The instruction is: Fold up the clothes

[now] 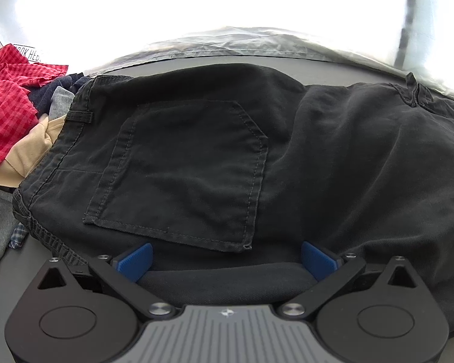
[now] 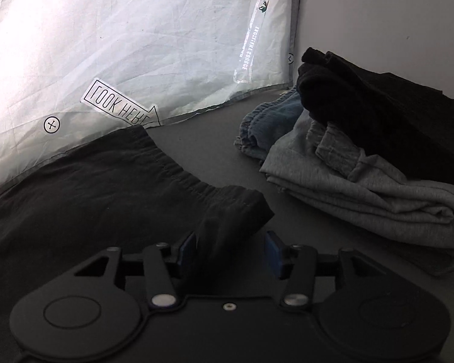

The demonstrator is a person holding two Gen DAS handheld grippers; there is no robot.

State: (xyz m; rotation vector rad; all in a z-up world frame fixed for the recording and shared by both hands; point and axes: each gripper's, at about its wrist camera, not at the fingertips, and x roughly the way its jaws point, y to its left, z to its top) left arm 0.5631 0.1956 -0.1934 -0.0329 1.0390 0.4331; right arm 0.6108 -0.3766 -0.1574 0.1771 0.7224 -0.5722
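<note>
Soft, limp black shorts (image 1: 196,157), likely to sag: best gripped at near hem. Left gripper (image 1: 227,257) spread wide; right gripper (image 2: 231,249) part-open around waistband corner (image 2: 242,208).

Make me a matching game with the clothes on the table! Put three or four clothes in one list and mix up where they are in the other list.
Things:
1. black shorts
2. red checked cloth
3. grey folded clothes
4. back pocket

Places:
A. in the stack by the right claw
B. sewn onto the shorts
C. in the messy pile at the far left
D. spread flat in front of the left claw

Pairs: 1-D, 2-C, 3-A, 4-B
</note>
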